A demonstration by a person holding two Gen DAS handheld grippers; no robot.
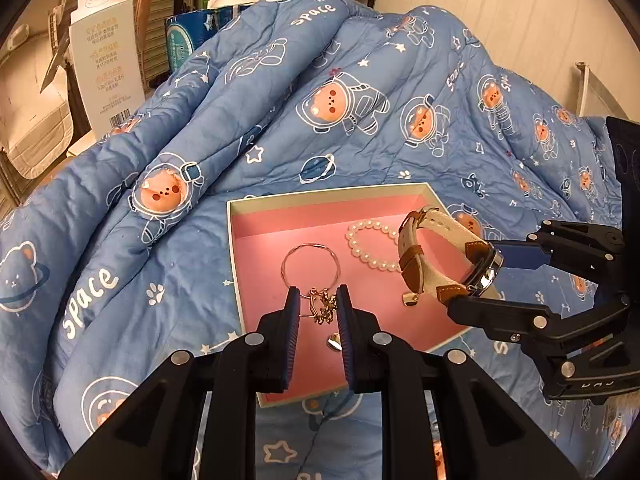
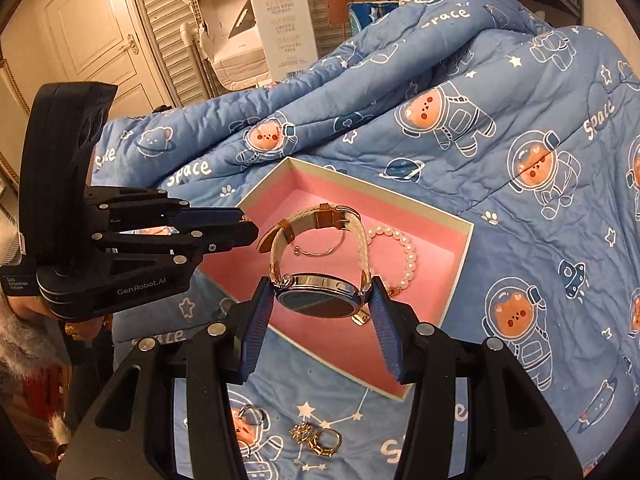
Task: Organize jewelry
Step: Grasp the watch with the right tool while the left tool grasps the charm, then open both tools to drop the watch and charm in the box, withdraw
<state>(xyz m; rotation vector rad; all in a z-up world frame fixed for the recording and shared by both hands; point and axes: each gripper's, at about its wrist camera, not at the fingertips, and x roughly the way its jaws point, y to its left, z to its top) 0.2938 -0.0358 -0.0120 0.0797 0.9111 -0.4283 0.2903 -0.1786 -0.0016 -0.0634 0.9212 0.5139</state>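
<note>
A cream box [image 1: 320, 196] [image 2: 264, 188] with a pink lining lies on the blue quilt. Inside it are a pearl bracelet [image 1: 352, 242] [image 2: 410, 256] and a thin wire bangle [image 1: 310, 245] [image 2: 320, 254]. My right gripper [image 2: 320, 284] [image 1: 474, 276] is shut on the case of a wristwatch [image 2: 316, 300] [image 1: 424, 252] with a cream and brown strap, held above the box's right half. My left gripper [image 1: 319, 300] [image 2: 246, 224] hovers over the box's front, its narrow jaws shut on a small gold earring [image 1: 323, 306].
The blue space-print quilt [image 1: 360, 100] [image 2: 500, 80] is bunched high behind the box. Loose gold rings [image 2: 326, 442] and a silver ring [image 2: 252, 416] lie on it in front of the box. A white carton [image 1: 108, 60] [image 2: 284, 20] stands behind. A fuzzy sleeve [image 2: 24, 344] shows at left.
</note>
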